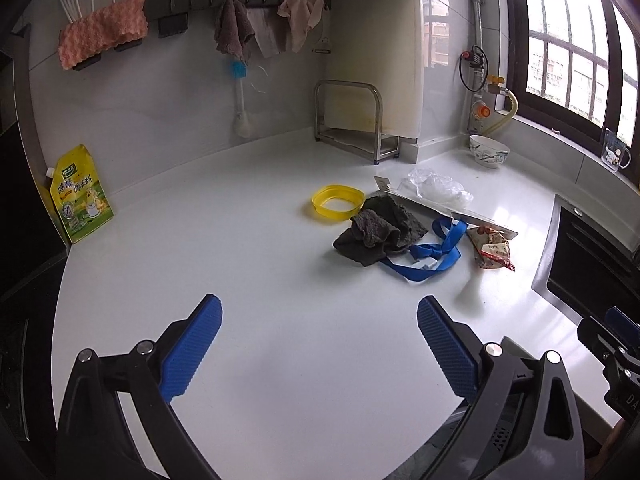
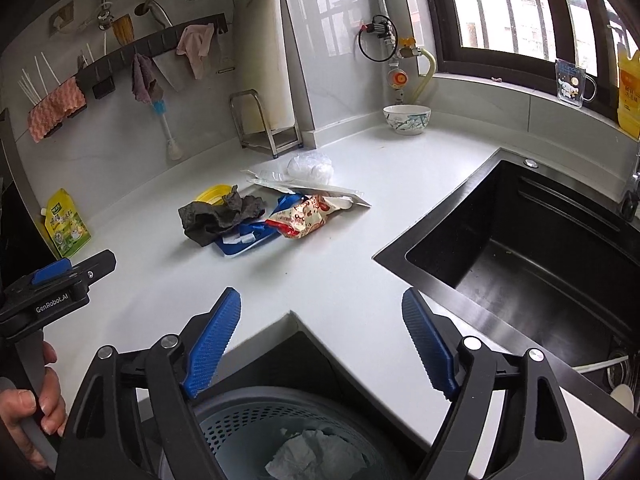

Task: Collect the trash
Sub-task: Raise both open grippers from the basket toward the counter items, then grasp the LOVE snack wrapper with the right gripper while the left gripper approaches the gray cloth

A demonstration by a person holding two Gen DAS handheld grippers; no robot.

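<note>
Above the white counter, hovering tilted downward: left gripper and right gripper, both gaping wide, holding nothing. Lying ahead, one dark rag, one snack wrapper; beneath right gripper, one bin holding crumpled paper.

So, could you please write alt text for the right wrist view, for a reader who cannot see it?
The open right gripper hangs empty above a perforated bin holding crumpled paper. Beyond, on the white counter, lie a dark cloth and a snack wrapper; a black sink sits right.
</note>
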